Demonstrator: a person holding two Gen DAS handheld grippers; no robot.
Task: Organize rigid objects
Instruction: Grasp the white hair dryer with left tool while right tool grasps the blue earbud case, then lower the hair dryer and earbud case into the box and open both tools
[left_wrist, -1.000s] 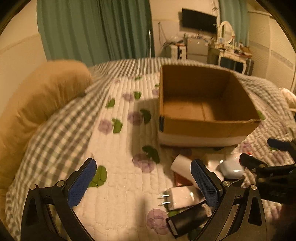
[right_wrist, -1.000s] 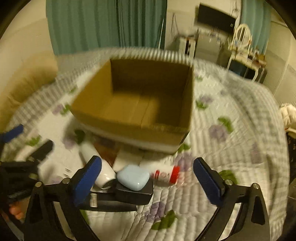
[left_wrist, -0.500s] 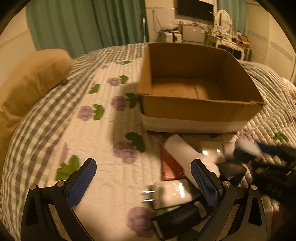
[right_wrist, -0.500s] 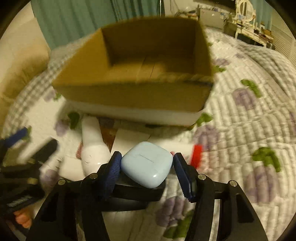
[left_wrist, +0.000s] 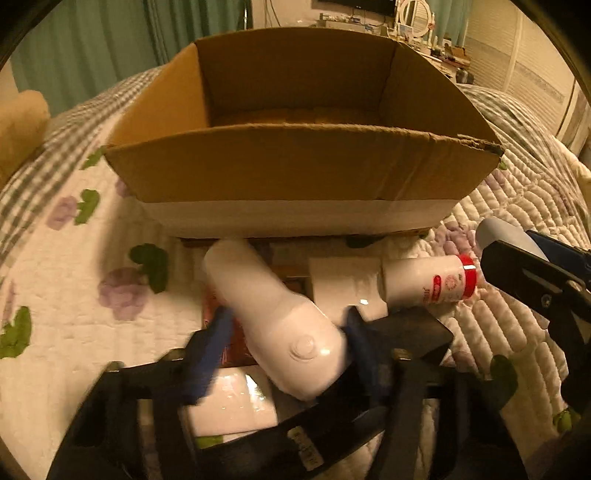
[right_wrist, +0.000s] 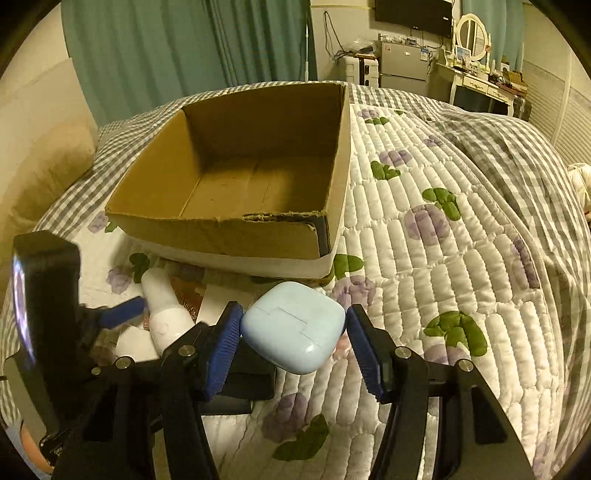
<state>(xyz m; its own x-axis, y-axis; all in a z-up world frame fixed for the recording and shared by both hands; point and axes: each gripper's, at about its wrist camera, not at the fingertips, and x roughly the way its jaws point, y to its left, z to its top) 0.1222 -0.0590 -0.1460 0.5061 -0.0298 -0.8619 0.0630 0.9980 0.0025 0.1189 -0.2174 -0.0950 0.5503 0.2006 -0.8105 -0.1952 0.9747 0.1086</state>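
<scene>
A cardboard box (right_wrist: 255, 173) is seen open-topped and empty on a quilted bedspread (right_wrist: 443, 258) printed with purple flowers and green leaves. A loose cluster of small items is laid on the quilt just in front of the box's near wall.

Left gripper (left_wrist: 284, 332): jaws are closing, blurred by motion, around the fat end of a white bottle (left_wrist: 273, 306) that lies on its side with its narrow end toward the box. The blue pads are seen at both flanks of the bottle; the right pad appears to be touching, the left one is too smeared for contact to be judged. The bottle is still resting among the other items.

Right gripper (right_wrist: 293, 332): a pale blue earbud case (right_wrist: 295, 328) is clamped between the ribbed blue pads, tilted, and held above the quilt just short of the box's near right corner.

Beside the white bottle, a flat white packet (left_wrist: 343, 284) and a small white bottle with a red cap (left_wrist: 428, 280) are noted, the latter lying on its side. A reddish foil packet (left_wrist: 218, 306) is partly covered by the white bottle. A black rectangular item (right_wrist: 240, 380) is seen under the right gripper.
</scene>
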